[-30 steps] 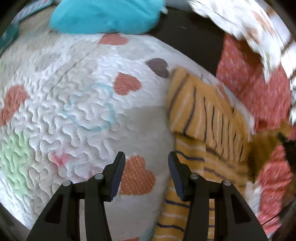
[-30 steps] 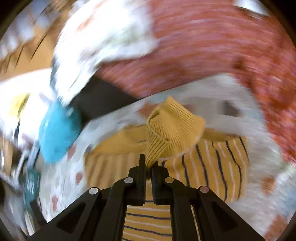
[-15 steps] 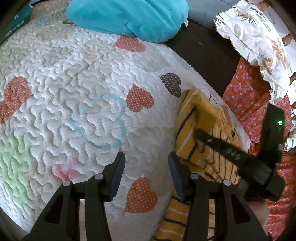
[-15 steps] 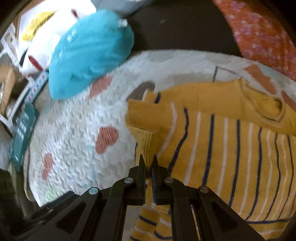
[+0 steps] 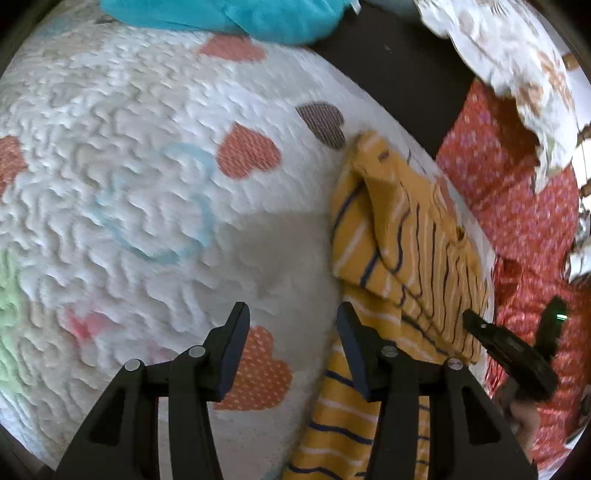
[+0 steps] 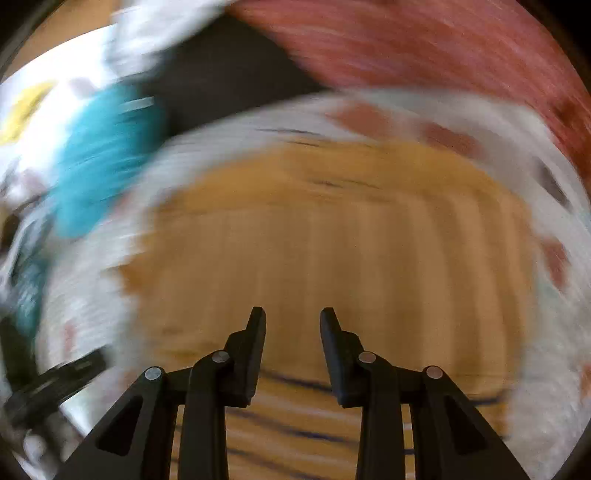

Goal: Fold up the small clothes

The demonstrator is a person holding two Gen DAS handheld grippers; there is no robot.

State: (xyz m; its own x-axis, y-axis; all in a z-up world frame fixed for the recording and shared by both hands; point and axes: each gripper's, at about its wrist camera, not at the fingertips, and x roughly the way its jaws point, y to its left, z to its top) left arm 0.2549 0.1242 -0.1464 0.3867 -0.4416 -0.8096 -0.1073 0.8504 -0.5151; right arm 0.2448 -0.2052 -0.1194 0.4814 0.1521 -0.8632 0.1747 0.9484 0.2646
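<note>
A white quilt [image 5: 155, 206] with a puckered stitch and printed hearts in orange, brown and pale blue covers the surface. A teal cushion [image 5: 236, 14] lies at its far edge, with a dark gap behind it, and red flowered cloth [image 5: 517, 206] and a white frilled floral cloth [image 5: 517, 62] lie off to the right.

The yellow striped sweater [image 5: 417, 251] lies flat on the quilt's right part, one sleeve folded across the body.

The left gripper [image 5: 291, 347] hangs over bare quilt just beside the sweater's edge, its jaws partly apart with nothing between them. Only this view shows the right gripper from outside, at the sweater's near right edge, with a green light on its body.

The right wrist view is heavily blurred. The right gripper [image 6: 291, 350] points down over the sweater [image 6: 332, 258]; its jaws have just been opening and stand apart, and no cloth lies between them. The left gripper shows as a dark smear at lower left.
</note>
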